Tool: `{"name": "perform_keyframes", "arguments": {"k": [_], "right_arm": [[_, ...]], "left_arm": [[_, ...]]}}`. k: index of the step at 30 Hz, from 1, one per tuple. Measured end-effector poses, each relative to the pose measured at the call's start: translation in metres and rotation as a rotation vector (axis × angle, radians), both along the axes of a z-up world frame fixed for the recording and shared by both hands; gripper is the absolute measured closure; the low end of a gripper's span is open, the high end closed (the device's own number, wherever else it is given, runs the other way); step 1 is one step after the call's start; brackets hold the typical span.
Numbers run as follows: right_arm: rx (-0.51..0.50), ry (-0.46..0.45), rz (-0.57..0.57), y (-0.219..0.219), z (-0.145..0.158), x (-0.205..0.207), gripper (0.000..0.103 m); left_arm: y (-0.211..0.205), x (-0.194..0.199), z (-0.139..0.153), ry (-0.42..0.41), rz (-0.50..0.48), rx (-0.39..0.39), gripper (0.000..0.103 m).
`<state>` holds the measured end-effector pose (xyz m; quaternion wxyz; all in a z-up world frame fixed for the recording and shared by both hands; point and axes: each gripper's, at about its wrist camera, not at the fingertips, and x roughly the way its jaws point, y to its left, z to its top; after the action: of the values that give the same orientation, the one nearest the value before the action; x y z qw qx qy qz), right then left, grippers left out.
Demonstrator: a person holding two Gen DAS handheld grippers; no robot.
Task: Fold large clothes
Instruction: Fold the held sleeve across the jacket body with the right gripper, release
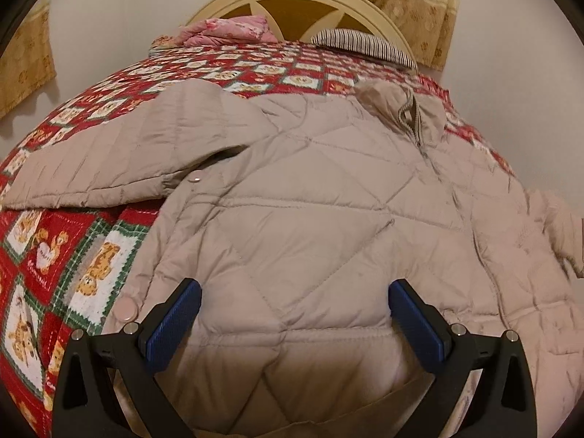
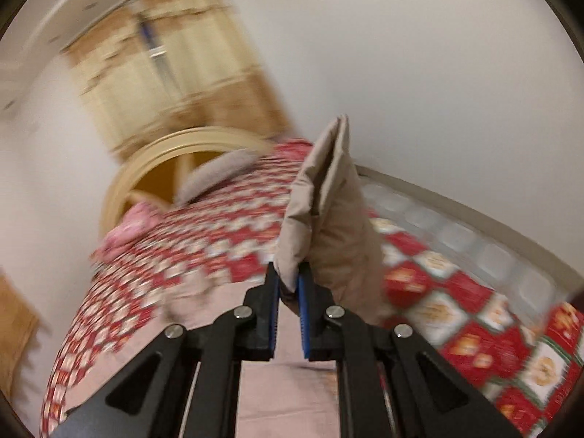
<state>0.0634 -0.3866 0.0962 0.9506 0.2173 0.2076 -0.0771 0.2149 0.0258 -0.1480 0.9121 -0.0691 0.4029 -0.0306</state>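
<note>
Sleeve (image 2: 328, 215) clenched thinly in right tool (image 2: 290, 284) at 12 o'clock may slip; left tool (image 1: 294, 301) released above jacket (image 1: 310, 200).

My blue pads (image 1: 175, 314) hover over a beige diamond-quilted jacket (image 1: 310, 200); beneath lies a red, green and white bear-print quilt (image 1: 54, 255), with a striped pillow (image 1: 365, 43) far off.
</note>
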Motion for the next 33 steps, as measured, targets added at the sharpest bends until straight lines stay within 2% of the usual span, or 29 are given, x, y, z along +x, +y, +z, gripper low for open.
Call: {"name": "perform_keyframes", "arguments": {"k": [3, 6, 10, 14, 16, 19, 21, 22, 24, 27, 29, 30, 31, 33], "right_arm": [[0.0, -0.009, 0.148, 0.057, 0.005, 0.03, 0.091], [0.004, 0.008, 0.288, 0.11, -0.008, 0.064, 0.091], [0.035, 0.094, 0.477, 0.186, -0.055, 0.114, 0.091], [0.097, 0.201, 0.609, 0.237, -0.11, 0.146, 0.091], [0.114, 0.236, 0.651, 0.246, -0.13, 0.155, 0.09], [0.157, 0.289, 0.723, 0.256, -0.157, 0.163, 0.08], [0.203, 0.331, 0.757, 0.26, -0.163, 0.164, 0.031], [0.224, 0.314, 0.762, 0.259, -0.157, 0.161, 0.026], [0.255, 0.209, 0.766, 0.25, -0.137, 0.152, 0.023], [0.204, 0.141, 0.738, 0.23, -0.108, 0.141, 0.024], [0.051, 0.143, 0.631, 0.209, -0.093, 0.134, 0.032], [-0.015, 0.137, 0.568, 0.194, -0.088, 0.131, 0.044], [-0.05, 0.141, 0.52, 0.181, -0.088, 0.132, 0.049], [-0.092, 0.205, 0.342, 0.136, -0.097, 0.137, 0.074]], "left_arm": [[0.01, -0.005, 0.002, -0.021, 0.01, -0.057, 0.001], [0.017, -0.008, 0.004, -0.038, 0.02, -0.103, 0.001], [0.024, -0.01, 0.005, -0.058, 0.04, -0.144, 0.001], [0.026, -0.01, 0.005, -0.064, 0.048, -0.155, 0.001], [0.026, -0.009, 0.005, -0.059, 0.047, -0.155, 0.001], [0.026, -0.008, 0.004, -0.055, 0.046, -0.158, 0.001], [0.026, -0.007, 0.003, -0.049, 0.043, -0.157, 0.001], [0.025, -0.006, 0.003, -0.045, 0.042, -0.155, 0.001], [0.025, -0.005, 0.002, -0.039, 0.04, -0.149, 0.001], [0.024, -0.005, 0.002, -0.035, 0.039, -0.145, 0.001], [0.024, -0.004, 0.002, -0.032, 0.039, -0.142, 0.001], [0.023, -0.004, 0.001, -0.031, 0.039, -0.139, 0.001], [0.022, -0.003, 0.001, -0.029, 0.039, -0.136, 0.001], [0.02, -0.003, 0.0, -0.023, 0.039, -0.124, 0.001]]}}
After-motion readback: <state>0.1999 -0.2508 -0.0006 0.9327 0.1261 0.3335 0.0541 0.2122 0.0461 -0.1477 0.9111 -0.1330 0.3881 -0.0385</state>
